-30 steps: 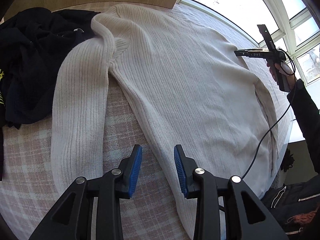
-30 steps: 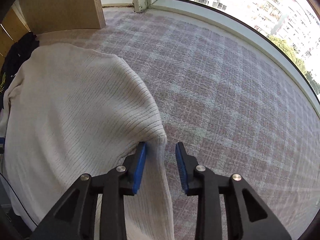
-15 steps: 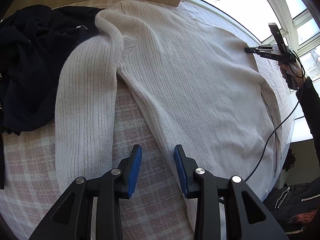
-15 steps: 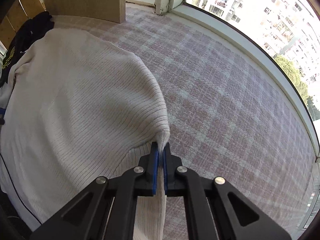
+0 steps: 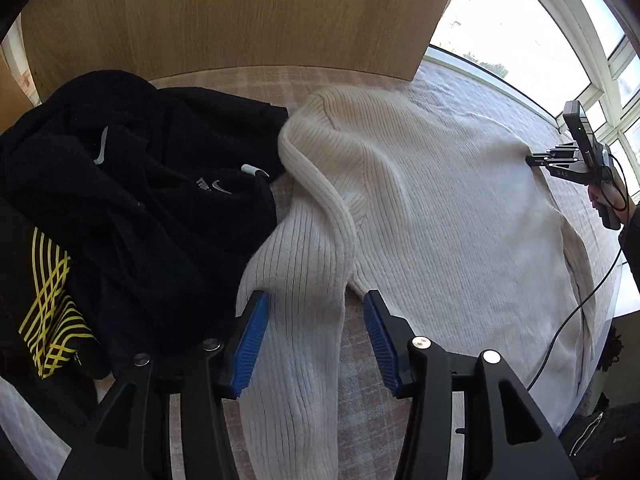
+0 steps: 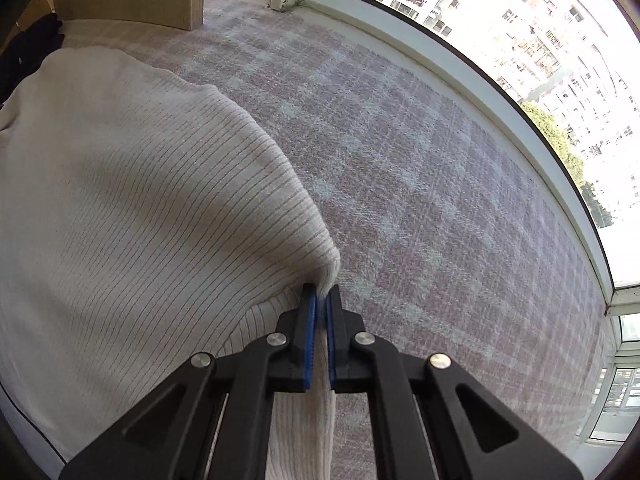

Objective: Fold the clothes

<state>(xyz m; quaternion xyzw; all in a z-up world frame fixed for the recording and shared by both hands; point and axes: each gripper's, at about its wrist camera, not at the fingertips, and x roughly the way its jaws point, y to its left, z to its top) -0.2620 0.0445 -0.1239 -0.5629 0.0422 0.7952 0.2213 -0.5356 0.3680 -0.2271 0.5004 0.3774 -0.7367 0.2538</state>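
Between the wide-spread blue pads of the left gripper (image 5: pixel 316 340), a sleeve (image 5: pixel 296 320) of the cream ribbed sweater (image 5: pixel 440 220) runs back toward the tool; the pads stand either side of it, holding nothing. The sweater's body lies spread flat ahead and to the right on the checked bedspread (image 5: pixel 360 400), collar at the far end. To the gripper's left, touching the sleeve's edge, sits a heap of black clothes (image 5: pixel 140 200). Far ahead on the right, the right gripper (image 5: pixel 556 158) meets the sweater's far shoulder corner.

From the right wrist view, the right gripper (image 6: pixel 321 312) has its pads pressed together on that shoulder corner of the sweater (image 6: pixel 140 200), a small peak of knit pinched between them, with the other sleeve (image 6: pixel 304 420) trailing back under the tool. Bare bedspread (image 6: pixel 440 220) stretches ahead and to the right.

My judgement: the step is gathering both sides for a fold. To do it well, the left pads should close on the sleeve alone, clear of the black heap, and both tools should move level so the loose rib knit does not stretch or drag the body askew.
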